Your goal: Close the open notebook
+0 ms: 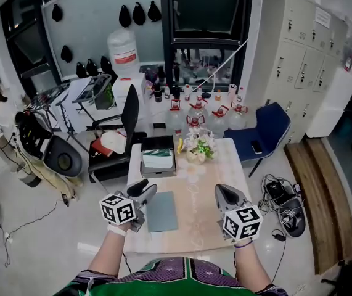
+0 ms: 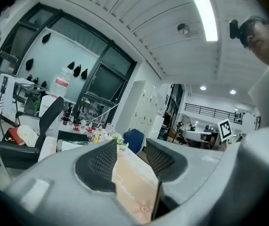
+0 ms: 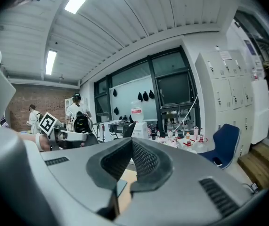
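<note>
Lying flat on the near-left part of the table (image 1: 208, 165), the notebook (image 1: 162, 211) shows one grey-green face, so it is likely already shut. The left gripper (image 1: 145, 191) hovers just beside its left edge, jaws apart and empty, probably poised near the cover. The right gripper (image 1: 227, 196) — jaws together, holding nothing — hangs apart from the notebook, probably parked.

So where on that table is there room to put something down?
Bare cloth lies between the notebook and the table's right edge, ahead of the right gripper. The far end is crowded: black box and flowers.
</note>
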